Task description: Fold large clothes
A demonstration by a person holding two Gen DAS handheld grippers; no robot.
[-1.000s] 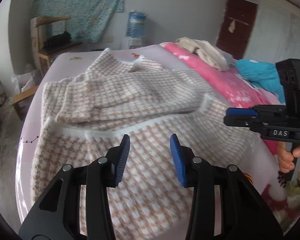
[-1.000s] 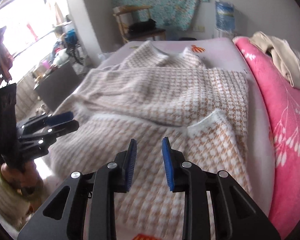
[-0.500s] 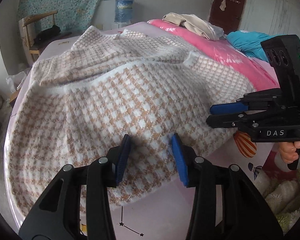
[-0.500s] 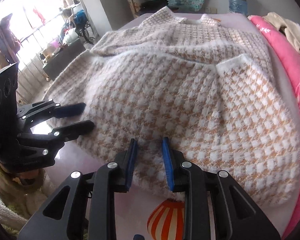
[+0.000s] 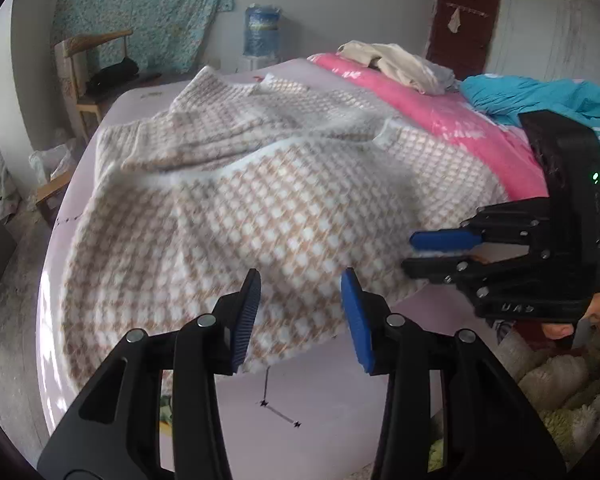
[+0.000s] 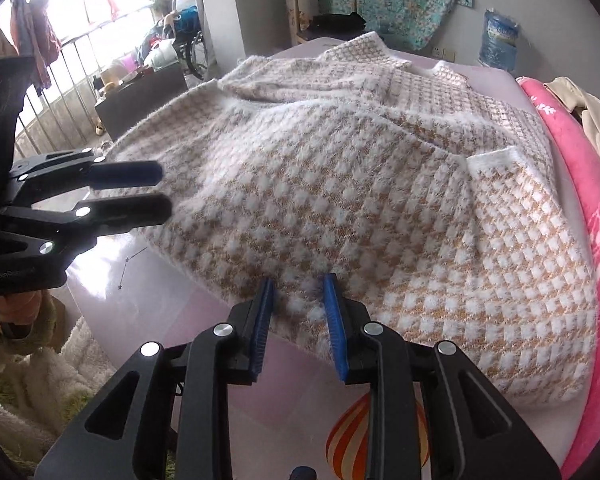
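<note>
A large tan-and-white checked fuzzy sweater (image 5: 260, 200) lies spread on the pale pink bed sheet (image 5: 300, 400), sleeves folded across its upper half. It also shows in the right wrist view (image 6: 360, 200). My left gripper (image 5: 300, 316) is open and empty, just above the sweater's near hem. My right gripper (image 6: 298, 320) is open, its fingertips at the near hem edge, with nothing between them. Each gripper shows in the other's view: the right one (image 5: 440, 252) at the hem's right corner, the left one (image 6: 140, 192) at the hem's left corner.
A pink floral quilt (image 5: 440, 120) runs along the bed's right side with cream clothes (image 5: 396, 64) and a blue garment (image 5: 540, 96) on it. A wooden chair (image 5: 96, 72) and a water jug (image 5: 262, 28) stand beyond the bed. A railing (image 6: 60, 80) and clutter lie left.
Both grippers have drawn back slightly toward the near hem. The left one has risen off the fabric. Both stay open.
</note>
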